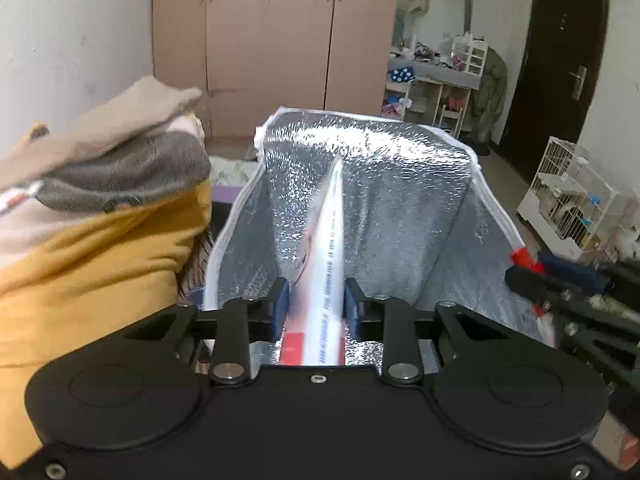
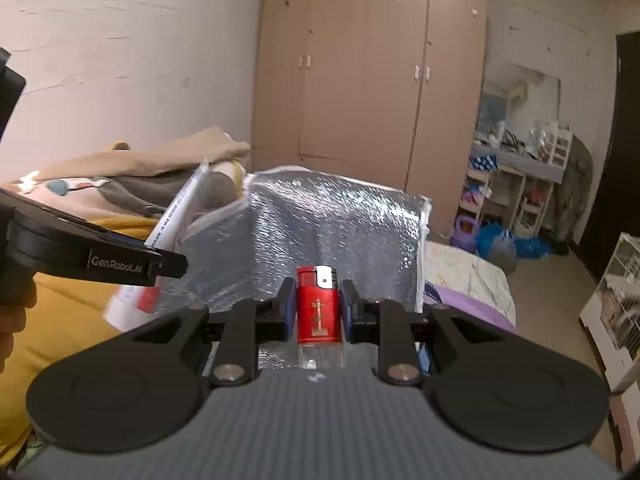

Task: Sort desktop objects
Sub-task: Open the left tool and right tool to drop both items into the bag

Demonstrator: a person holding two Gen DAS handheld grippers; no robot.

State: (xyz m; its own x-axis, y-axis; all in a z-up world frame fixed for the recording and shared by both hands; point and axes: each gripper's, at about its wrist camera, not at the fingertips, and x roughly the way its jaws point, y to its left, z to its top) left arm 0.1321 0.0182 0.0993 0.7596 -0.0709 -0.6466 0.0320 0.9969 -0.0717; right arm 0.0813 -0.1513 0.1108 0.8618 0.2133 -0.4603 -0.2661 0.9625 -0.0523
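The left gripper (image 1: 316, 304) is clamping a flat white carton (image 1: 326, 264) with red print by its two broad faces, so the carton is standing on edge and running straight ahead from the pads. Directly beyond and below the fingers, the foil-lined bag (image 1: 400, 184) is gaping open, so the carton's far end is already hanging over its mouth. To the left of this claw a heap of folded clothes (image 1: 92, 216) is leaning close to the bag's rim.

The right gripper (image 2: 316, 304) is pinching a red lighter (image 2: 318, 308) across its narrow sides, metal cap pointing forward, clear base back toward the palm. The same bag is lying just ahead of it.

The carton is looking light and stiff but crushable, so I would judge a grip low on its broad faces, near the end, safest. The lighter is small, hard and slick-sided; I think holding it mid-body, clear of the cap, suits it best.
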